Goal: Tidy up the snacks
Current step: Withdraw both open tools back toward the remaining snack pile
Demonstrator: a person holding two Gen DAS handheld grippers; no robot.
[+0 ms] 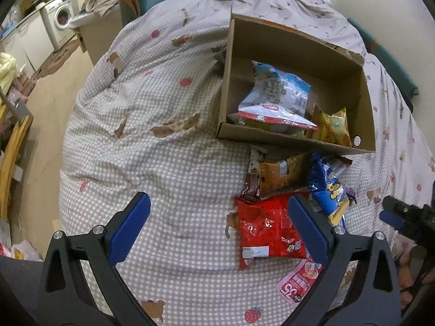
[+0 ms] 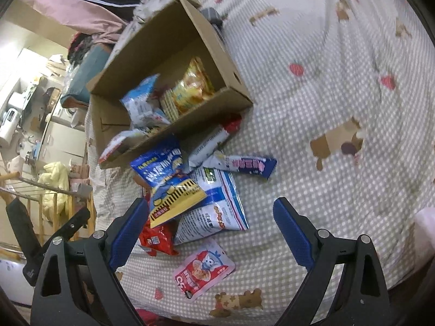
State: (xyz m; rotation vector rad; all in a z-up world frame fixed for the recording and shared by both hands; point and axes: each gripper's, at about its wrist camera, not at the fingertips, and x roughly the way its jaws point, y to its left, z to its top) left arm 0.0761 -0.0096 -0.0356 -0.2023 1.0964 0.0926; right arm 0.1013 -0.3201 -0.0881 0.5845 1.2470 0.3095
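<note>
Roughly half done: several snack packets are already stowed in the cardboard box (image 1: 296,40) on the bed (image 1: 163,163), while a pile of packets (image 2: 190,190) is left just beside it, both left tongs (image 1: 217,228) and right tongs (image 2: 210,231) held spread and empty.

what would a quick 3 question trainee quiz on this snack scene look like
1. True or false: the cardboard box is empty.
2. The small pink pouch lies: A) inside the box B) on the checked bedcover C) between closed jaws.
3. Fill in: both the left gripper and the right gripper have their jaws ____.

Key: 1 false, several packets are inside. 2 B. 3 open, with nothing gripped.
</note>
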